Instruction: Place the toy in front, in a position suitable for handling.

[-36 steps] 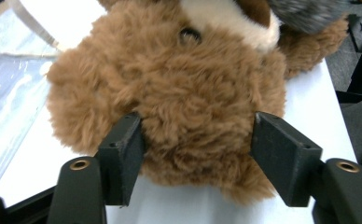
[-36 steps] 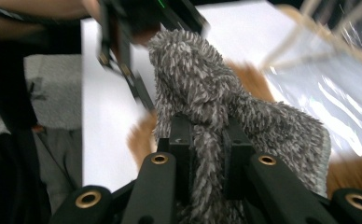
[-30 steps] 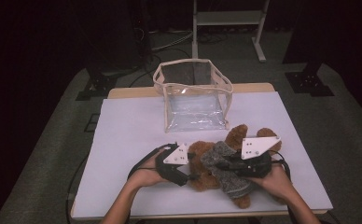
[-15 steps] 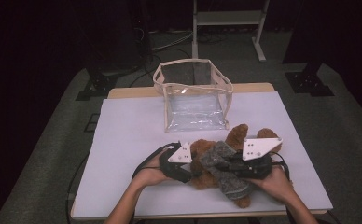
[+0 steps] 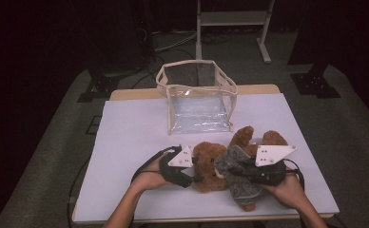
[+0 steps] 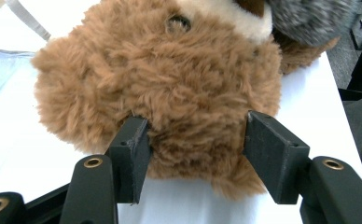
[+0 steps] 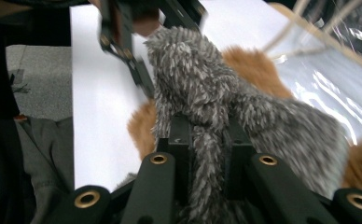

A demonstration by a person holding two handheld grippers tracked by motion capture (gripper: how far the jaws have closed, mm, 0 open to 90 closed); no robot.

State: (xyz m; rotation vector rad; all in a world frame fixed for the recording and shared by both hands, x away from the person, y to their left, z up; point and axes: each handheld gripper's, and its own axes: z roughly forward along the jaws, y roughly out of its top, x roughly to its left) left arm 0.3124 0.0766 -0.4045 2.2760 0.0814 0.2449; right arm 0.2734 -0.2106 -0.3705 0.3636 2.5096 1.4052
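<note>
The brown teddy bear (image 5: 211, 164) lies near the tabletop's (image 5: 135, 128) front edge, its head squeezed between the left gripper's (image 6: 195, 154) jaws, which have just been closing on the fur. The right gripper (image 7: 206, 140) is clamped on a fold of the one grey sweater (image 5: 237, 178), apparently on the bear's body. One clear bag (image 5: 197, 97) stands near the back edge. Both forearms reach in from the front, grippers pointing inward.

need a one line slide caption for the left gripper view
Left gripper jaws closing around the brown teddy bear's fuzzy head on the white table.
</note>
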